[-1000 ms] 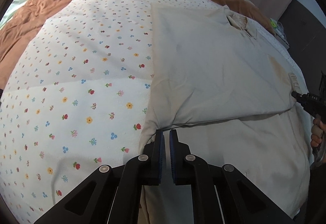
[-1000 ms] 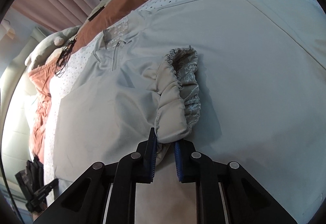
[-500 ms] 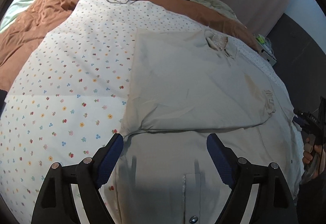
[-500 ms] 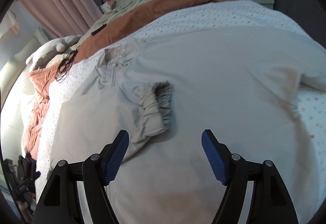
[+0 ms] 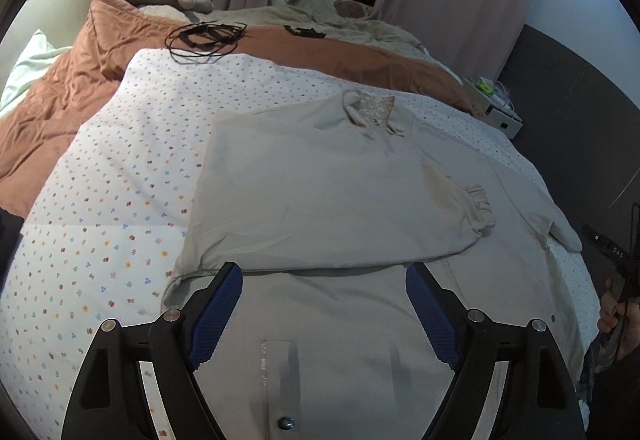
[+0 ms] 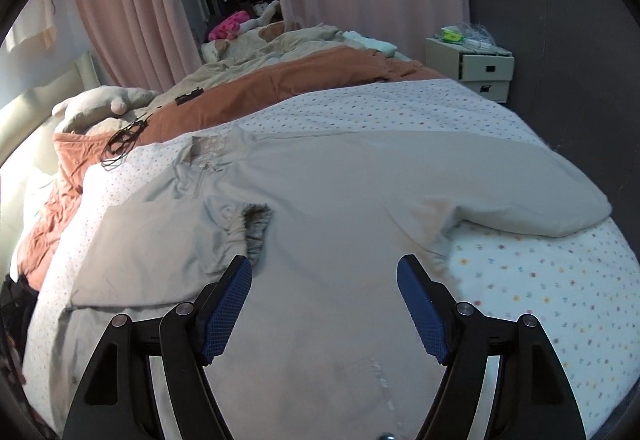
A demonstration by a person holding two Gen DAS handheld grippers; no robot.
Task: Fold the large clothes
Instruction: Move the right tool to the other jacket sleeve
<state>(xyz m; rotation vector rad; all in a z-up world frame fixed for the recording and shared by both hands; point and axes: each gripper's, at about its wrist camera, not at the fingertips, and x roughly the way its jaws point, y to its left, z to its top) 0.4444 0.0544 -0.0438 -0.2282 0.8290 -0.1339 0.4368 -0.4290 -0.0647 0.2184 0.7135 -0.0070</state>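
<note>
A: While both claws hang above the bed, where does the jacket lie?

B: Spread flat on the flowered sheet, collar toward the far side. Its left sleeve is folded across the chest, cuff resting on the body. Its right sleeve stretches out to the right, the end close to the bed's right edge.

A: And the claws?

B: The left claw has just swung wide open; nothing sits between its blue pads, only the jacket's lower front below. The right claw has likewise just opened wide and grips nothing; the folded cuff lies just beyond its left finger, untouched.

A: Open room?

B: Bare sheet to the left of the jacket in the left wrist view, and a bare patch near the right edge under the outstretched sleeve. Farther off, a rust-brown quilt bunches across the bed with a coil of black cable on it.

A: Any containers?

B: A bedside drawer unit stands at the far right, top drawer pulled partly out; what's inside I cannot tell. Small clutter sits on top.
</note>
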